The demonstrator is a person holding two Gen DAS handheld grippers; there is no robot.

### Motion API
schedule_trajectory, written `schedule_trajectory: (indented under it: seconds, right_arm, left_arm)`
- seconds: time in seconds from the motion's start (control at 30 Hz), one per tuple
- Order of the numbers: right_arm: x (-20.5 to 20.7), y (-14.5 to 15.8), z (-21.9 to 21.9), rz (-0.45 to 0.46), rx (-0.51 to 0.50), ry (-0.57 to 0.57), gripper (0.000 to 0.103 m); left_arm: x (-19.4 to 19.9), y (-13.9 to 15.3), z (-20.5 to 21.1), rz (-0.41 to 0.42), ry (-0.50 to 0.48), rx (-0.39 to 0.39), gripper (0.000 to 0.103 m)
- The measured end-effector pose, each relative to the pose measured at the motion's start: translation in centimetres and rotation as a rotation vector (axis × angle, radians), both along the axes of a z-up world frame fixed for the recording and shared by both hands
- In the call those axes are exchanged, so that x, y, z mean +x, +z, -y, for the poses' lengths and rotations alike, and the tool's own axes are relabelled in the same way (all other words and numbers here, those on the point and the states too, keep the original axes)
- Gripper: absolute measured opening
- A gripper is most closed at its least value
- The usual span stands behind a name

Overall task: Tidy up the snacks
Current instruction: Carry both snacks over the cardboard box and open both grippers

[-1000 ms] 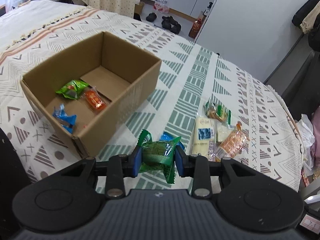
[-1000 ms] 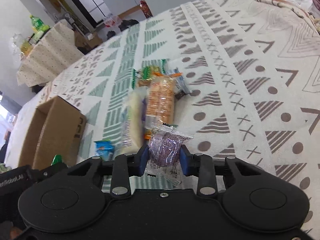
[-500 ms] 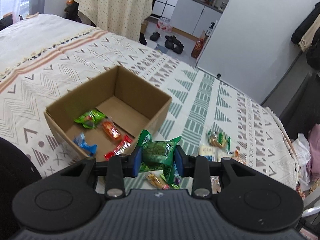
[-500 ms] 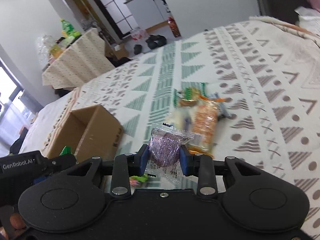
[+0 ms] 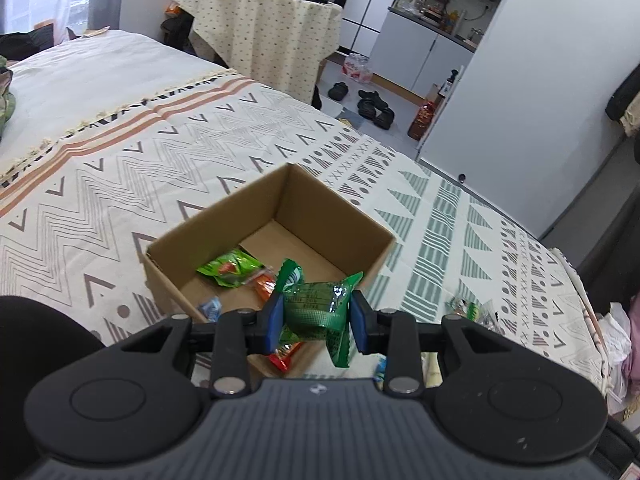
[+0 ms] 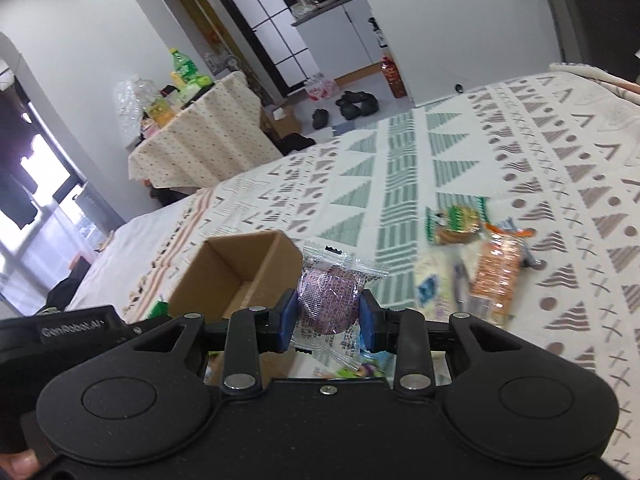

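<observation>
- Two views are given; in the left wrist view, the left tool (image 5: 316, 322) is seen clamped on a green snack packet (image 5: 318, 312), its blue pads pressed against both sides of the wrapper.
- The packet is held above the near right part of the open cardboard box (image 5: 280, 216), which stands on the patterned bed cover (image 5: 120, 168).
- Several wrapped snacks (image 5: 232, 268) are seen lying on the box floor; its far half is bare.
- Wide open bed is seen to the left of the box and beyond it; the bed's far edge runs along the floor.
- The tool is pointed downward toward the box.
- In the right wrist view, the right tool (image 6: 328, 320) is seen closed on a clear packet with a purple snack (image 6: 330, 296), held in the air.
- The box (image 6: 240, 268) is seen ahead and to the left, the loose snack pile (image 6: 480, 264) on the bed to the right, with bare cover between them.
- A fingertip (image 6: 18, 466) is seen at the lower left corner.
</observation>
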State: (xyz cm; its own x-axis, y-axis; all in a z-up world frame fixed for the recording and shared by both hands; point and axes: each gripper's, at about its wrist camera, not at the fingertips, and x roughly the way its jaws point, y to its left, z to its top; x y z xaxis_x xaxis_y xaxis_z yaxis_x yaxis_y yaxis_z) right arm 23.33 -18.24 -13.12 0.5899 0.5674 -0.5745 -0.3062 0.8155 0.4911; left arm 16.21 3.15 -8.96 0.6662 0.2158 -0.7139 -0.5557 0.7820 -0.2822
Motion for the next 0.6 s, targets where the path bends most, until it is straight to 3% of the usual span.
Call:
schedule_trajectory:
  seconds: [0.6]
  right_arm:
    - [1.5,-0.3,-6.7,-0.006,0.073,0.107,0.032]
  left_arm:
    - [1.1,-1.5,-5.8,-0.009,0.056,-0.057,0.036]
